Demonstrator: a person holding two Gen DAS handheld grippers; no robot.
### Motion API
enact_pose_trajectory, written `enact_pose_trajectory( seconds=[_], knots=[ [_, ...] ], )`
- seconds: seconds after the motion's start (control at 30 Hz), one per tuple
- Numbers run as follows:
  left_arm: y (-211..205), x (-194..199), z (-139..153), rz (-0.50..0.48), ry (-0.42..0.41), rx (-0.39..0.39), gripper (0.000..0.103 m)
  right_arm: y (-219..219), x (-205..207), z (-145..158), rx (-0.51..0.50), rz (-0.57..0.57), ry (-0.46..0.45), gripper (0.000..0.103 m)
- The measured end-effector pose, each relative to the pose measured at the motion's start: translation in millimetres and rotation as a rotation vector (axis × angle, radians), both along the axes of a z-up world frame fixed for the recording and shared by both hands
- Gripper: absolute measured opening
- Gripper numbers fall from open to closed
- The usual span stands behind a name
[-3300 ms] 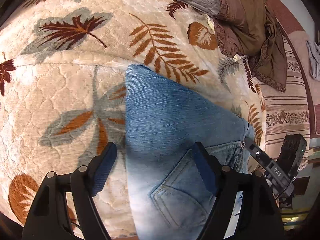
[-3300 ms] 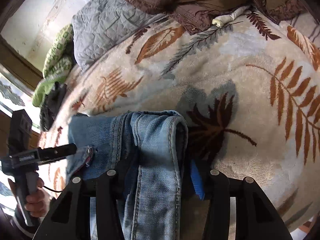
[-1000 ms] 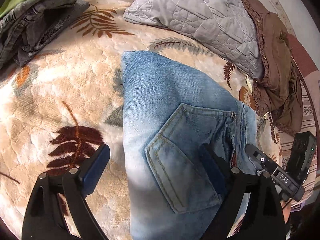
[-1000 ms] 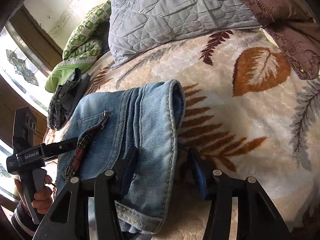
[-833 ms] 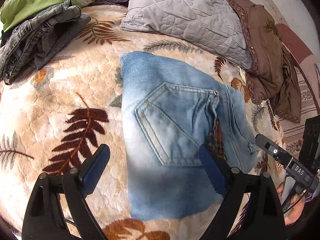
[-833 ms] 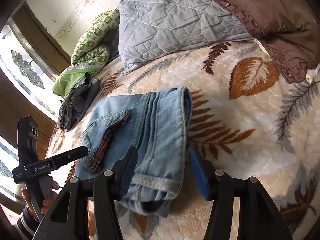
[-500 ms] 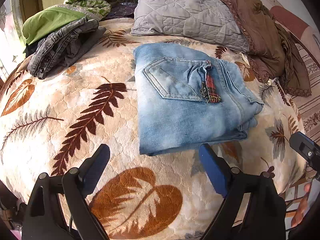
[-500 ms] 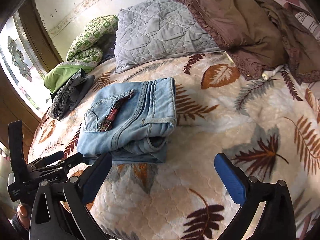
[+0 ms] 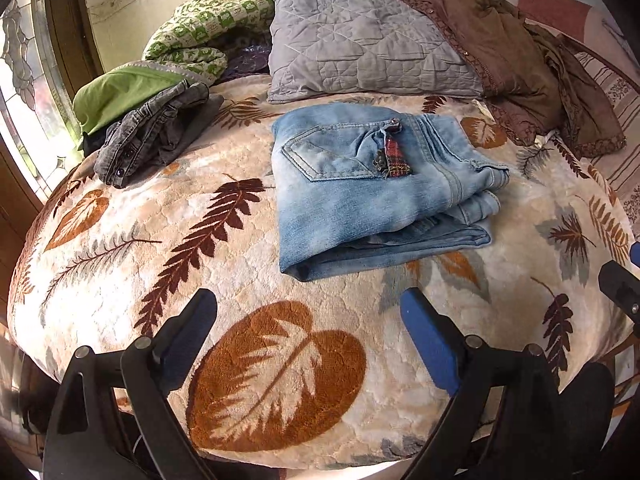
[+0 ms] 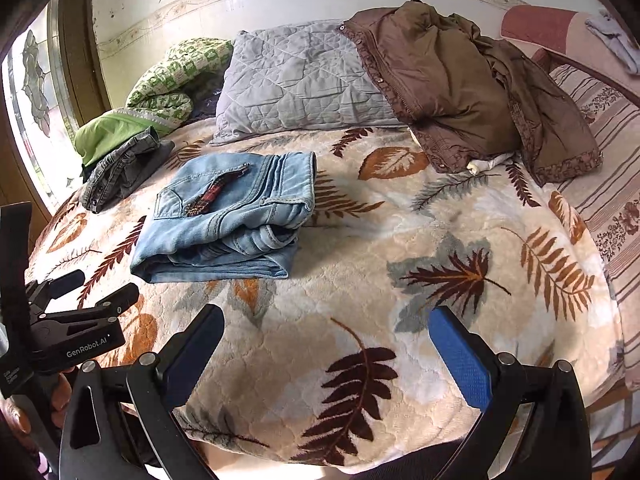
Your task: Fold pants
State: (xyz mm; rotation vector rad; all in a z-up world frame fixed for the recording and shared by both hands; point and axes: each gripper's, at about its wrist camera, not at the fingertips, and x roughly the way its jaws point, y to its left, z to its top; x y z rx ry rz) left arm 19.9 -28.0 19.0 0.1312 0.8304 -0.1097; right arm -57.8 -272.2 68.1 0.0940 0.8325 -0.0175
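Observation:
The light blue jeans (image 9: 372, 184) lie folded in a compact stack on the leaf-patterned blanket (image 9: 256, 360), back pocket and a plaid patch facing up. They also show in the right wrist view (image 10: 236, 216). My left gripper (image 9: 308, 320) is open and empty, well back from the jeans near the bed's front edge. My right gripper (image 10: 326, 336) is open and empty, also back from the jeans. The left gripper also appears at the left edge of the right wrist view (image 10: 84, 292).
A grey quilted pillow (image 9: 360, 44) lies at the back. Brown clothes (image 9: 520, 60) are heaped at the back right. Folded grey jeans (image 9: 148, 132) and green bedding (image 9: 168, 64) sit at the back left by a window. A striped sheet (image 10: 612, 184) runs along the right.
Both grippers have let go of the folded jeans and pulled back toward the bed's front edge. The right gripper's jaws have opened wide. The jeans stay folded on the blanket.

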Motion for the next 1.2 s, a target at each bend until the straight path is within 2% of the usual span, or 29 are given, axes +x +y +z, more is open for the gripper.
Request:
enact_pose_trajectory(
  seconds=[0.17, 0.37, 0.57, 0.93, 1.2],
  knots=[
    [-0.5, -4.2, 2.1, 0.008, 0.014, -0.021, 0.094, -1.3, -1.9, -2.6, -0.008, 0.006, 0.008, 0.103],
    [-9.9, -7.1, 1.3, -0.039, 0.057, -0.034, 0.094, -7.2, -2.3, -4.6, 0.012, -0.009, 0.023, 0.103],
    [-18.0, -9.4, -1.4, -0.062, 0.079, -0.027, 0.094, -6.9, -2.6, -2.8, -0.055, -0.015, 0.019, 0.103],
    [-10.8, -6.9, -4.4, -0.048, 0.06, 0.016, 0.094, -10.1, 6.6, -5.6, -0.123, -0.053, 0.05, 0.103],
    [-9.8, -1.5, -3.8, -0.071, 0.054, 0.025, 0.094, -8.5, 12.9, -4.7, -0.17, -0.014, 0.078, 0.103]
  ],
)
